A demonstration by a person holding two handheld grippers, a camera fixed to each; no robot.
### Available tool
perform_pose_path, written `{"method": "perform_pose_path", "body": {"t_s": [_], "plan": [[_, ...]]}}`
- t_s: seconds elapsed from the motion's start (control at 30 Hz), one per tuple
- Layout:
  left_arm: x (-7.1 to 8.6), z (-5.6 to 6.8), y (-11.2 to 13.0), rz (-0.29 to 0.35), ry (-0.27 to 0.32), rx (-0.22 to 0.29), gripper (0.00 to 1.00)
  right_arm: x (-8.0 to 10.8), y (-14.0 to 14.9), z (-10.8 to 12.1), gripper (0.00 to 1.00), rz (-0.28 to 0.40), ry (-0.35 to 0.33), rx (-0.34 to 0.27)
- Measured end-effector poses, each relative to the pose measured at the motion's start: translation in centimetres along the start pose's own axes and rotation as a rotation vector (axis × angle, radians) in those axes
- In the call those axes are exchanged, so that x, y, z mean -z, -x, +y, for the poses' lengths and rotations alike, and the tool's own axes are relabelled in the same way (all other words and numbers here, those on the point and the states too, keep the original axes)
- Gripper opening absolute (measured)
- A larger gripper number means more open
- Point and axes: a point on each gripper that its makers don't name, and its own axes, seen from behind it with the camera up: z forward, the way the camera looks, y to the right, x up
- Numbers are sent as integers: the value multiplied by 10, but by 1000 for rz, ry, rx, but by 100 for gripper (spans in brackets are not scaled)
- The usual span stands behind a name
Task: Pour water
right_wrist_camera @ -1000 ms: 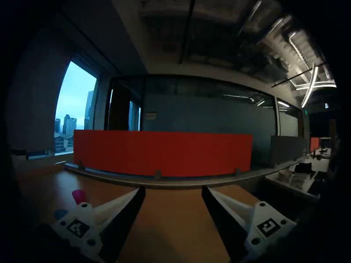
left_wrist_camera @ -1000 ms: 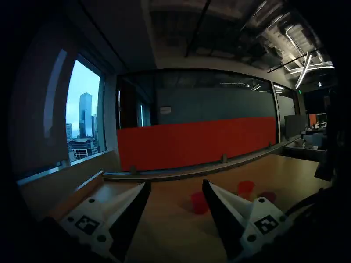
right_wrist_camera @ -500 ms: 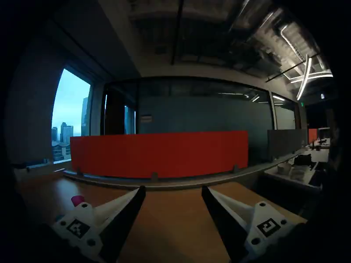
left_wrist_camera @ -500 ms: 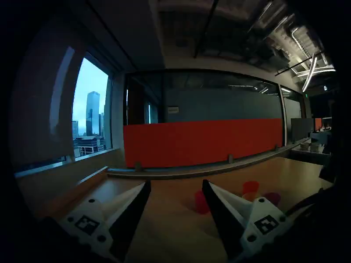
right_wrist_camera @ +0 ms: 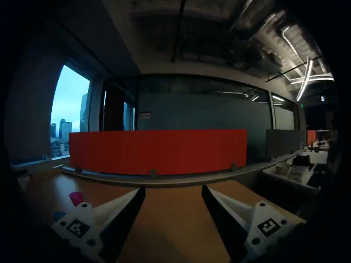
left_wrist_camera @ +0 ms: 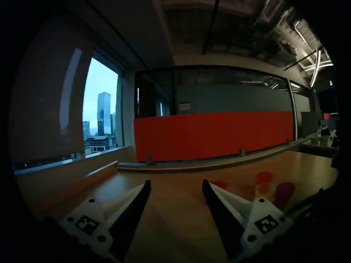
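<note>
My left gripper point(left_wrist_camera: 175, 183) is open above a wooden table point(left_wrist_camera: 175, 219), with nothing between its fingers. Several small cups stand ahead to its right: a red cup point(left_wrist_camera: 220, 184) partly hidden behind the right finger, an orange-red cup point(left_wrist_camera: 264, 179) and a dark magenta cup point(left_wrist_camera: 284, 193). My right gripper point(right_wrist_camera: 172, 189) is also open and empty over the table point(right_wrist_camera: 171, 223). In the right gripper view a pink cup point(right_wrist_camera: 76, 198) and a blue object point(right_wrist_camera: 59, 215) peek out beside the left finger. The room is dim and I cannot tell whether any cup holds water.
A red divider panel point(left_wrist_camera: 215, 135) runs along the table's far edge, with a glass wall behind. A window point(left_wrist_camera: 102, 114) with a city view is on the left. Another desk with items point(right_wrist_camera: 298, 168) lies far right.
The left gripper has turned left, so the cups have slid right in its view and the red cup is now behind the right finger. The right gripper view has barely shifted.
</note>
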Motion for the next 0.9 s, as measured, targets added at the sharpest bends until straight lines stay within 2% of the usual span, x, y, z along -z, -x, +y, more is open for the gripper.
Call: {"method": "perform_pose_path", "body": {"t_s": [0.1, 0.3, 0.5, 0.63, 0.9], "plan": [[-2, 1, 8, 5, -6, 2, 86, 0, -1, 2, 99, 0, 8, -12], [-10, 10, 25, -6, 20, 18, 86, 0, 2, 4, 99, 3, 15, -40], [-16, 16, 36, -7, 39, 13, 86, -2, 9, 7, 99, -12, 19, -34], [-19, 16, 48, -26, 45, 12, 86, -4, 13, 9, 99, -14, 27, -27], [-22, 15, 62, -47, 52, 44, 86, -8, 16, 6, 99, -20, 23, -29]]}}
